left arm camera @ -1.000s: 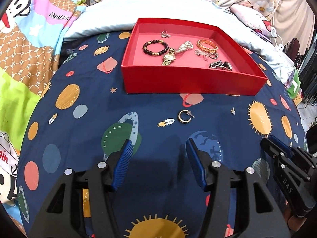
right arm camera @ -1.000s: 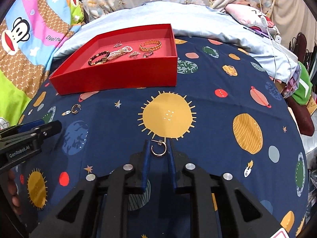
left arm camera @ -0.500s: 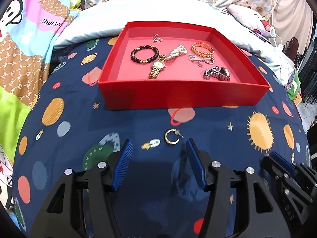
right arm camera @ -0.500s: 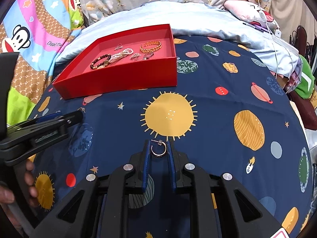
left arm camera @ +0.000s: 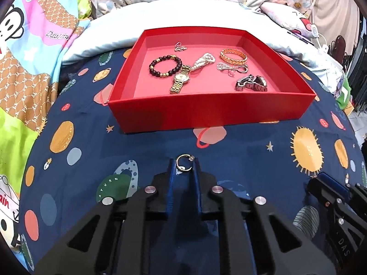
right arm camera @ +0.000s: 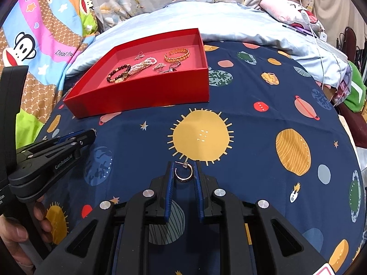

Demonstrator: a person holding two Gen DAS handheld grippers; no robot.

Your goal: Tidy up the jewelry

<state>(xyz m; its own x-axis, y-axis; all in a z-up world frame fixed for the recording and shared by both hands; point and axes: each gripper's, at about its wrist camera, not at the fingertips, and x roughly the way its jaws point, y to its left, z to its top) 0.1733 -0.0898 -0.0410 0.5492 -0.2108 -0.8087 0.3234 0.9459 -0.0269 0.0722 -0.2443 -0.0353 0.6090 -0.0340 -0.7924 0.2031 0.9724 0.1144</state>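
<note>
My left gripper (left arm camera: 184,163) is shut on a gold hoop earring (left arm camera: 183,163), low over the planet-print bedspread, just in front of the red tray (left arm camera: 206,107). My right gripper (right arm camera: 183,170) is shut on a second gold hoop earring (right arm camera: 183,174), right of the tray (right arm camera: 146,96) over the sun print. The tray holds a dark bead bracelet (left arm camera: 165,66), a gold watch (left arm camera: 180,79), a pearl piece (left arm camera: 203,60), an orange bangle (left arm camera: 232,55), a silver watch (left arm camera: 252,83) and small silver pieces (left arm camera: 231,67). The left gripper also shows at the left of the right wrist view (right arm camera: 91,135).
The navy bedspread (right arm camera: 263,119) covers the bed. A light blue pillow (left arm camera: 160,20) lies behind the tray. A cartoon blanket (left arm camera: 34,52) is at the left. Clothes and cables (right arm camera: 321,41) lie at the far right edge.
My left gripper moved forward to the earring on the bedspread and shut on it. My right gripper stayed shut on its earring and barely moved.
</note>
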